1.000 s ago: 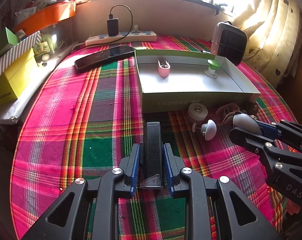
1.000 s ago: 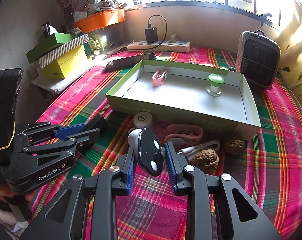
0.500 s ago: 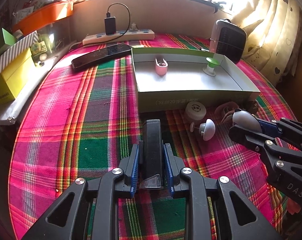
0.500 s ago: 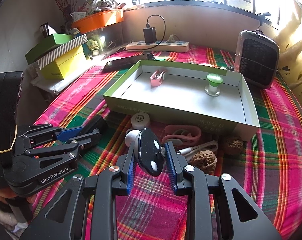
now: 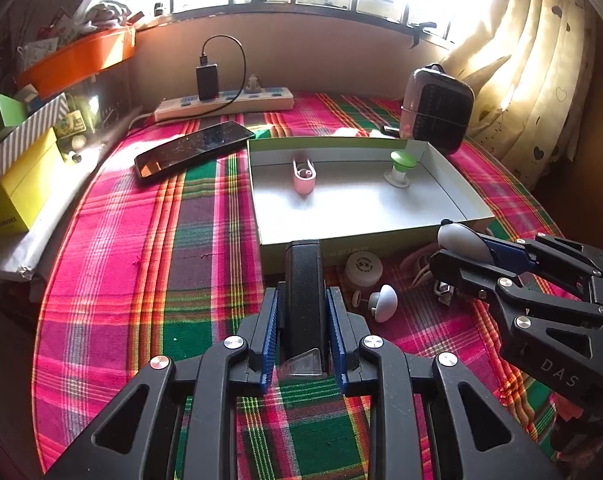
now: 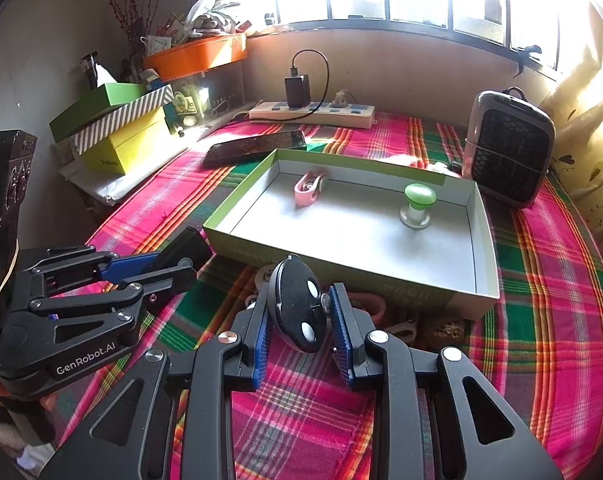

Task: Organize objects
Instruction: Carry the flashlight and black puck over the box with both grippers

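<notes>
Just short of the box's [image 5: 365, 242] near wall, the left hand-held gripper [image 5: 302, 334] clenches a black bar [image 5: 303, 296] lengthwise toward it; the right hand-held gripper [image 6: 300, 316] grips a black oval [image 6: 297, 304].

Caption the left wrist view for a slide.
Left gripper clamps a black bar-shaped object before the green tray; right gripper holds a computer mouse.

Far edge of the bench: white power strip [image 5: 225, 104] bearing a black charger [image 5: 206, 81] with looped cable. Right far corner: grey fan heater [image 6: 508, 148] before the cream curtain [image 5: 529, 76]. Left edge: stacked yellow, striped and green boxes [image 6: 117, 128]; above them an orange tray [image 6: 195, 56].
</notes>
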